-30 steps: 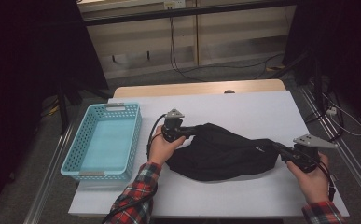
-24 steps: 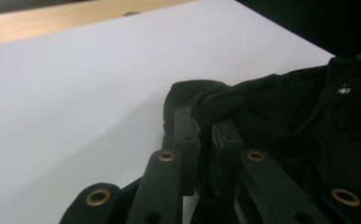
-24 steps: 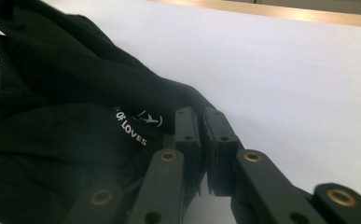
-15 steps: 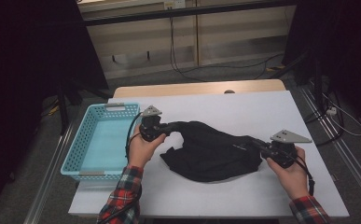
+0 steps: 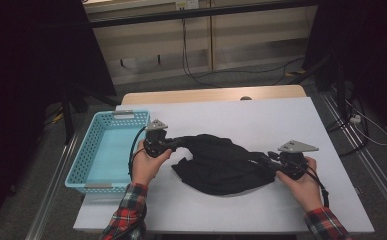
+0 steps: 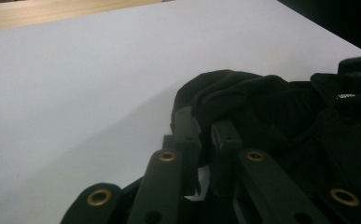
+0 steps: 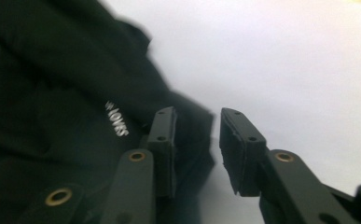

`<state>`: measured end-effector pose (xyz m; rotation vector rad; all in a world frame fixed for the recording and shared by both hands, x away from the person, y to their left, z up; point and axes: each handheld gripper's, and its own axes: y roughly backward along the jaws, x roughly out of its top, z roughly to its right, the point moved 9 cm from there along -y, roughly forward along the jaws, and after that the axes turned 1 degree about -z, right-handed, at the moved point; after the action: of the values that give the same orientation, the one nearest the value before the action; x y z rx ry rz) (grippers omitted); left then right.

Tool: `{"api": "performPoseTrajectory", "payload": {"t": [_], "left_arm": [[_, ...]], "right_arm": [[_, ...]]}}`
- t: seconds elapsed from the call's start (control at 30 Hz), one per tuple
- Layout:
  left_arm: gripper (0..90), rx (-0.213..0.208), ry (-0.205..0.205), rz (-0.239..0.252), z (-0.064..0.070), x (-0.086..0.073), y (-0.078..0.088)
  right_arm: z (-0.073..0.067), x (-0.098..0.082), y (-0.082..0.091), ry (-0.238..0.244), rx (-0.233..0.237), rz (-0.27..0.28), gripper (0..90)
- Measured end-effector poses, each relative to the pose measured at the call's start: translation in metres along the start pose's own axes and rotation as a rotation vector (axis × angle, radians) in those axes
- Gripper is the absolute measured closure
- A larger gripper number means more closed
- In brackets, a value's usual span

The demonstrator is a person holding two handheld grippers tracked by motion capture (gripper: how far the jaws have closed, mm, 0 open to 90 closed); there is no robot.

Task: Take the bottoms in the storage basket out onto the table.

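Black cloth sits pinched between the nearly closed jaws of the left gripper (image 6: 205,140); a fold of the black fabric garment (image 5: 221,162) is clamped there, seen close in the left gripper view. From above, the left gripper (image 5: 167,145) is at the garment's left end, just right of the light-blue perforated plastic basket (image 5: 83,160), with a grey three-cornered plate on top.

Right gripper (image 7: 197,135): jaws have just been opening and stand part open w/ a clear gap. A bit of the garment's edge (image 7: 52,93) lies between them, but the pads don't press on it. In the high view the right gripper (image 5: 276,160) is at the garment's right end.

Writing: small white print on the cloth, in the right gripper view reads approx "LOVES" (image 7: 115,121), running diagonally; first letters blurred, so not sure. Another tiny white mark shows in the left gripper view (image 6: 345,96), too small to read.

Garment lies bunched on the white table top (image 5: 261,115), roughly mid-table, toward the person's side. Long axis runs left-right btw the two grippers, slightly lower at the right end. Basket is at the table's left edge, its long side running away from the person. Person's sleeves are red plaid (image 5: 131,210).
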<state>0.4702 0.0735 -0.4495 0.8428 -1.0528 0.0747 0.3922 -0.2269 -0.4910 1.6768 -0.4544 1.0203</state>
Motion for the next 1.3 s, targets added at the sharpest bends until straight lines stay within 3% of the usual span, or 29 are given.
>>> {"api": "performPoseTrajectory", "payload": {"t": [0.17, 0.37, 0.47, 0.5, 0.6, 0.7, 0.83, 0.87, 1.0, 1.03, 1.17, 1.3], "left_arm": [[84.2, -0.003, -0.002, -0.004, 0.001, 0.000, -0.002], [84.2, -0.008, -0.001, -0.003, 0.002, 0.000, -0.003], [84.2, -0.010, 0.003, 0.000, 0.002, 0.000, -0.003], [84.2, -0.012, 0.005, -0.002, 0.002, -0.001, -0.002], [84.2, -0.015, 0.013, 0.001, 0.001, 0.000, -0.002], [84.2, -0.018, 0.014, 0.005, 0.002, 0.000, -0.002], [84.0, -0.018, 0.011, 0.005, 0.002, 0.001, -0.001], [83.9, -0.021, 0.015, 0.009, 0.002, 0.001, -0.002], [83.2, -0.029, 0.021, 0.020, 0.004, 0.003, -0.005], [82.1, -0.036, 0.020, 0.020, 0.006, 0.004, -0.008], [80.6, -0.041, 0.014, 0.019, 0.009, 0.006, -0.014], [79.9, -0.052, 0.018, 0.020, 0.011, 0.008, -0.022]], "right_arm": [[0.013, 0.005, 0.002, -0.076, -0.004, 0.044, 58.6], [0.012, 0.004, -0.013, -0.119, 0.016, 0.024, 53.2], [0.009, -0.003, -0.022, -0.116, 0.028, -0.025, 53.7], [0.008, -0.008, -0.026, -0.122, 0.031, -0.062, 56.1], [0.006, -0.011, -0.026, -0.123, 0.047, -0.083, 63.0], [0.004, -0.013, -0.027, -0.110, 0.066, -0.099, 79.9], [0.006, -0.006, -0.022, -0.096, 0.055, -0.049, 85.7], [0.010, 0.001, -0.016, -0.103, 0.039, -0.004, 86.4], [0.019, 0.010, -0.007, -0.123, 0.020, 0.058, 86.5], [0.026, 0.013, -0.002, -0.137, -0.009, 0.088, 86.5], [0.037, 0.013, 0.003, -0.138, -0.046, 0.100, 86.5], [0.046, 0.007, 0.003, -0.122, -0.085, 0.074, 86.5]]}}
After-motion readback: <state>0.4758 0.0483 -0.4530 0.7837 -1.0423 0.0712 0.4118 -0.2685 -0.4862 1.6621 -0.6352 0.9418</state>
